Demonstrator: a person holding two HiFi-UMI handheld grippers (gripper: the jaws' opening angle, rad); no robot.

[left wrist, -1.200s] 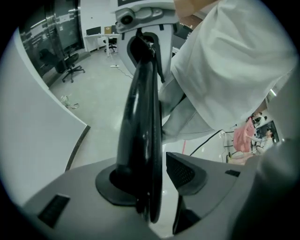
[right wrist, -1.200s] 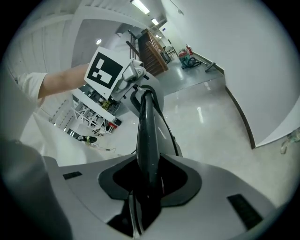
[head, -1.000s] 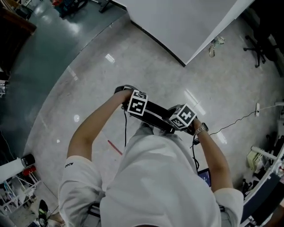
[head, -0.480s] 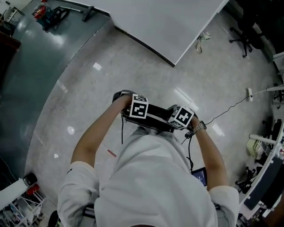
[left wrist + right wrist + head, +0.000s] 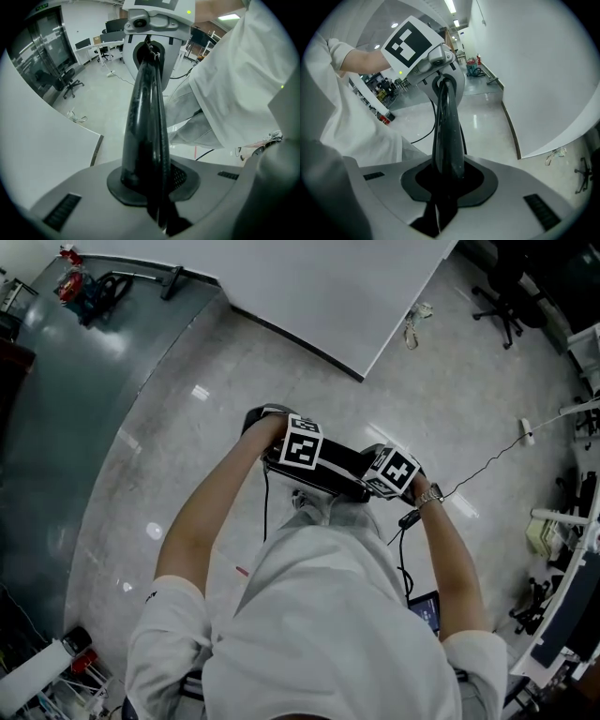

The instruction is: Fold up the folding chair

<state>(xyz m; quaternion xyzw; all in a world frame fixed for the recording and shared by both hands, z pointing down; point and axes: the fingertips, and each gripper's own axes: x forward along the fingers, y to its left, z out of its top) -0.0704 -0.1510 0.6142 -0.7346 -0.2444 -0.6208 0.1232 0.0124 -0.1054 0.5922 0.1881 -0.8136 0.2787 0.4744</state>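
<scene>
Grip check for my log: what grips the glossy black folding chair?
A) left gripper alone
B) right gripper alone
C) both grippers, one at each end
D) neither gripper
C: the left gripper and the right gripper, whose jaws have just been closing, each clamp an end of the glossy black folding chair.

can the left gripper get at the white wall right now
Probably not: the left gripper is shut on the black chair, and the white wall stands apart, across a stretch of floor.
</scene>
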